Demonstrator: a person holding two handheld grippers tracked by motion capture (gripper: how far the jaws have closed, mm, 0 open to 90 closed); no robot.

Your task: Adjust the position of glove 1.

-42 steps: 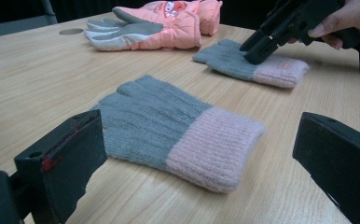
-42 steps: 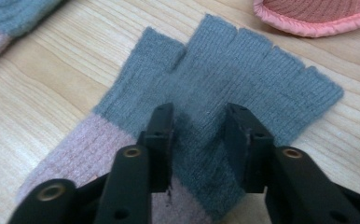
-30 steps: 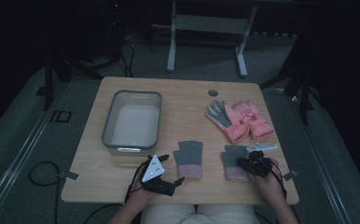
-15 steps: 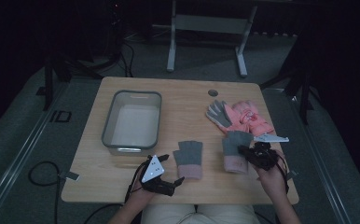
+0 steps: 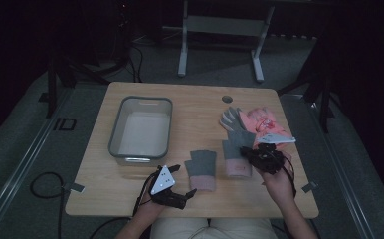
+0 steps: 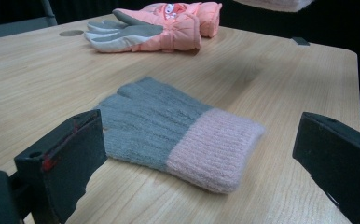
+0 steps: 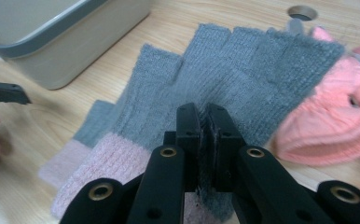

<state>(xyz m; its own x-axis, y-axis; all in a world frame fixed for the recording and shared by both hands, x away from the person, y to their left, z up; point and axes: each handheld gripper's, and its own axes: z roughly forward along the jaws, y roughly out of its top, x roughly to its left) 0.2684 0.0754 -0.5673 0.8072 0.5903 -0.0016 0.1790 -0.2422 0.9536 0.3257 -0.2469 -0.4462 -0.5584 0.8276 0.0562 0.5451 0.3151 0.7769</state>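
A grey knit glove with a pink cuff [image 5: 201, 169] lies flat near the table's front edge. My left gripper [image 5: 182, 181] rests beside it, jaws open; in the left gripper view this glove [image 6: 178, 126] lies just ahead of the left gripper [image 6: 199, 136], untouched. A second, matching glove [image 5: 237, 152] hangs tilted from my right gripper [image 5: 259, 155], raised above the table at the right. In the right gripper view the right gripper [image 7: 205, 114] is shut on the grey fabric of that glove [image 7: 243, 60], whose fingers point away.
A grey bin [image 5: 141, 130] stands at the table's left. A pair of pink padded gloves [image 5: 259, 122] lies at the back right, close behind the held glove. A round hole [image 5: 227, 98] sits near the table's far edge.
My right gripper has risen and shifted slightly away from me, lifting its knit glove off the table. The left gripper and the other glove have stayed put.
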